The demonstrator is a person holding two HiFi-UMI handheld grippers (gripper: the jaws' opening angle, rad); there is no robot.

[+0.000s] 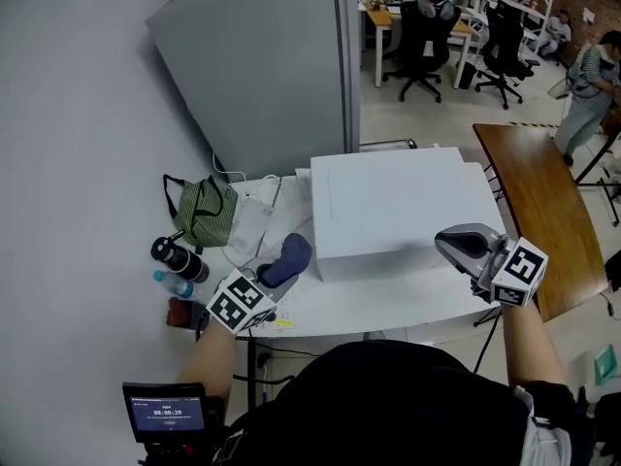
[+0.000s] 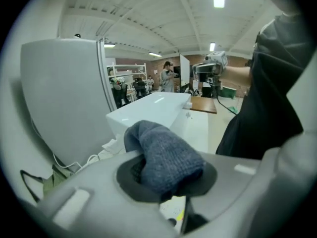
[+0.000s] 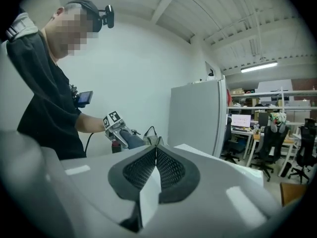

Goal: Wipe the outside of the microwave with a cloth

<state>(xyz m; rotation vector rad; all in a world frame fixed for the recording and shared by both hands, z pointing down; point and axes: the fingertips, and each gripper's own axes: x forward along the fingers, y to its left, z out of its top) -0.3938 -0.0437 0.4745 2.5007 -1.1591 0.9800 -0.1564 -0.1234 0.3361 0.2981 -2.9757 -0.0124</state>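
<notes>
Centrally, a white microwave (image 1: 388,202) sits on a white tabletop (image 1: 388,297). At lower left, the left claw (image 1: 275,280) clamps a blue-grey cloth (image 1: 289,257) beside it. At lower right, the right claw (image 1: 449,244) is pinched together, empty.

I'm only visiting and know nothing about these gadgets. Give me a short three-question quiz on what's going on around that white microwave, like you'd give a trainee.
1. True or false: the right gripper holds the grey cloth.
2. Where is the cloth relative to the microwave?
A) lying on its top
B) off its front left corner, held in the left gripper
C) inside it
3. Fill in: the right gripper's jaws are ____, with nothing between them.

Key: 1 false; 2 B; 3 shut.
</notes>
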